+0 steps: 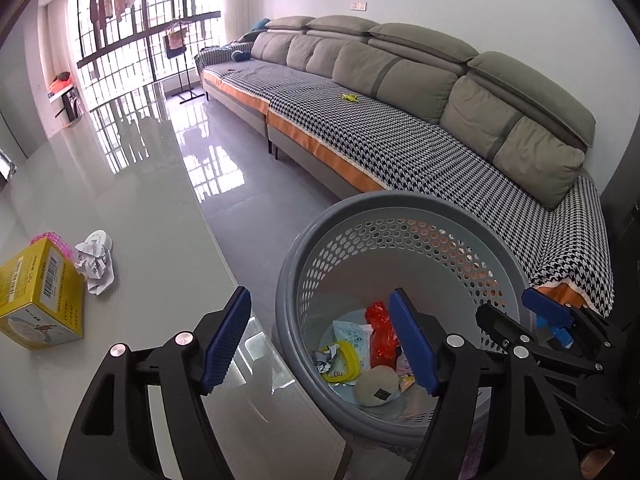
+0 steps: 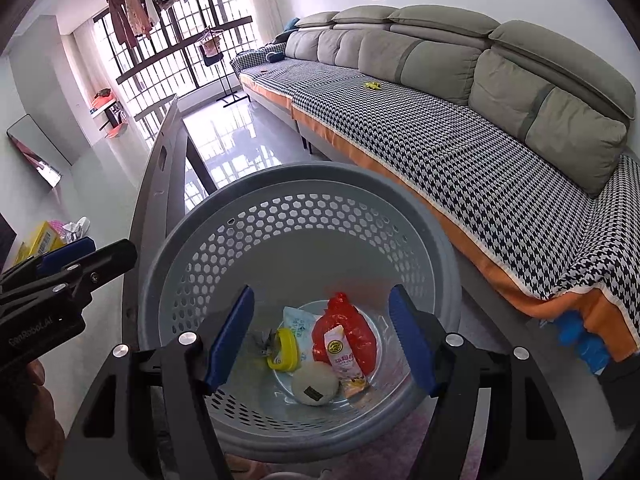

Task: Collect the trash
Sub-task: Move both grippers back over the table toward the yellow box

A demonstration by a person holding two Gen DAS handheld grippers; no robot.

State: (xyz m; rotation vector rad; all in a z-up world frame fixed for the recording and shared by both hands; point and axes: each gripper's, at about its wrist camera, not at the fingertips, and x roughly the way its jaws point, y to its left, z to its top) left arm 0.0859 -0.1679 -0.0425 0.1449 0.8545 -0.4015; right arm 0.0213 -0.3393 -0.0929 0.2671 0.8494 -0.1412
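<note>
One grey bin (image 2: pixel 192 248) with a perforated wall stands on the floor beside the glossy table (image 1: pixel 160 184), in front of one long grey sofa (image 1: pixel 400 92). Five pieces of trash can be counted on the bin's bottom: a red wrapper (image 2: pixel 356 320), a pink and white sachet (image 2: pixel 344 360), a pale blue packet (image 2: pixel 298 326), a yellow ring-shaped piece (image 2: pixel 286 350) and a round beige disc (image 2: pixel 314 386); a scrap of crumpled paper may lie beside the yellow one.

Two items remain on the table: one yellow box (image 1: pixel 40 296) and one crumpled paper ball (image 1: pixel 96 268), just beside each other, with something pink behind them.

The left gripper (image 1: pixel 320 340) hangs over the table edge and the bin rim, its fingers apart and empty; the box and paper lie well to its left. The right gripper (image 2: pixel 322 340) hovers directly above the bin, fingers spread with nothing between them, the trash showing below in the gap.
</note>
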